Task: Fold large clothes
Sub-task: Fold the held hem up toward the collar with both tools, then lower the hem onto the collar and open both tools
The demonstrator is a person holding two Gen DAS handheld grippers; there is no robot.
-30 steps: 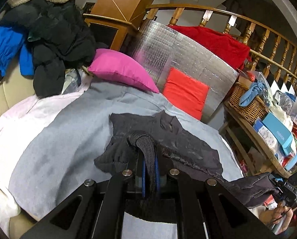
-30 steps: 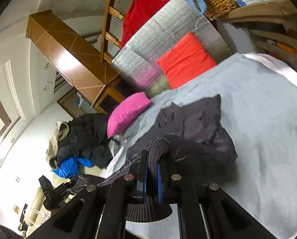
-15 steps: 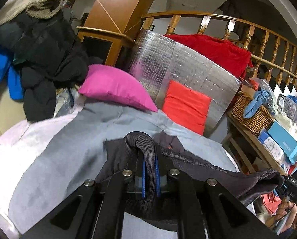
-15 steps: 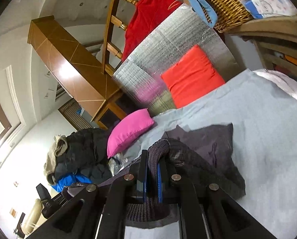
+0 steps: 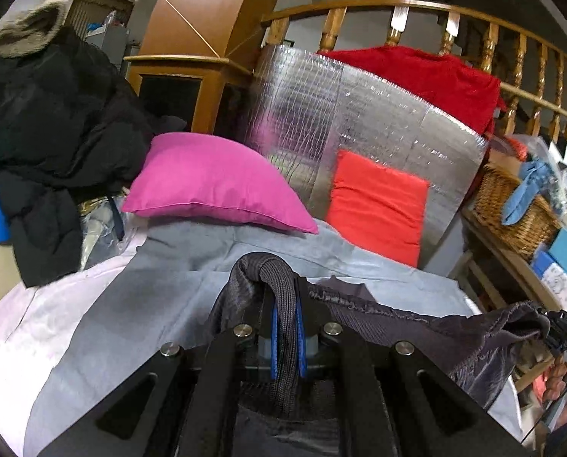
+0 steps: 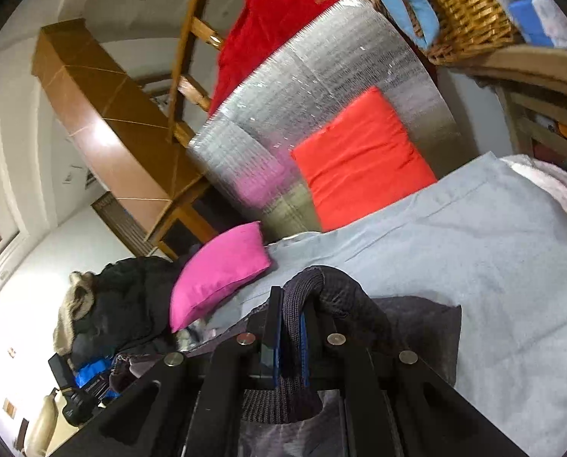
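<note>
A dark grey jacket (image 5: pixel 416 327) hangs stretched between my two grippers above the grey sheet (image 5: pixel 131 304). My left gripper (image 5: pixel 286 304) is shut on its ribbed knit hem, which loops over the fingertips. In the left wrist view the fabric runs right to my right gripper (image 5: pixel 563 329), held by a hand (image 5: pixel 565 377). In the right wrist view my right gripper (image 6: pixel 291 316) is shut on the same ribbed band. Part of the jacket (image 6: pixel 420 327) rests on the sheet (image 6: pixel 492 266) just behind it. The left gripper (image 6: pixel 74 388) shows at the lower left.
Ahead lie a pink pillow (image 5: pixel 214 186) and a red cushion (image 5: pixel 378 205) against a silver foil board (image 5: pixel 359 114). Dark coats (image 5: pixel 47 122) are piled at the left. A wicker basket (image 5: pixel 519 209) and boxes sit on a shelf at the right, below a wooden railing (image 5: pixel 473 19).
Both grippers have carried the jacket's hem forward toward the pillows and slightly up. The jacket that lay spread ahead is now mostly under and behind the grippers.
</note>
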